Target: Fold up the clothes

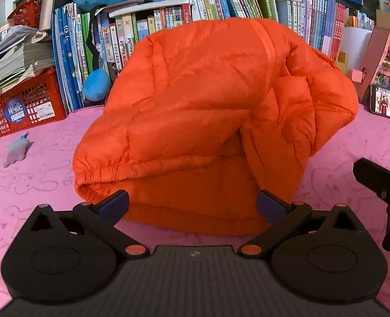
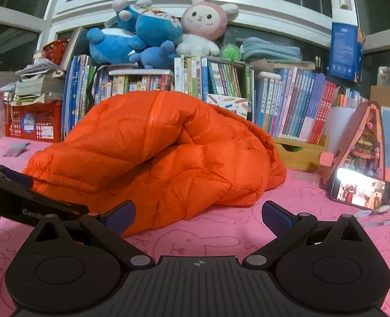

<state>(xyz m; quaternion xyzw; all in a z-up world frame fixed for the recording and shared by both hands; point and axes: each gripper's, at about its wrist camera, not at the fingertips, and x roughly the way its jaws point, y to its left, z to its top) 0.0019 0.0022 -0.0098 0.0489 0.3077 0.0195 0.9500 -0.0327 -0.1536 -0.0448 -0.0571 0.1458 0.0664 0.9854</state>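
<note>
— Left gripper (image 1: 192, 206): status?

— Jaws spread wide, nothing between the blue pads (image 1: 114, 207). Hovers low at the near hem of the orange puffer jacket (image 1: 208, 121); the hem fills the gap ahead of the fingertips. Cannot tell whether the pads touch the fabric.

— Right gripper (image 2: 199, 218)?

— Also wide apart, empty. Its left pad sits just beside the jacket's near edge; its right pad is over bare pink bedspread (image 2: 247, 237).

— Jacket position?

— Bunched in a puffy heap on the bedspread, folded over itself, zipper line running up the top, elastic cuff at the left in the left wrist view.

— Surroundings?

— Row of books (image 2: 287, 105) behind the jacket, blue plush toys (image 2: 134, 39) on top, red crate (image 1: 23, 103) at left, lit phone (image 2: 360, 192) propped at right, well apart from the jacket.
</note>
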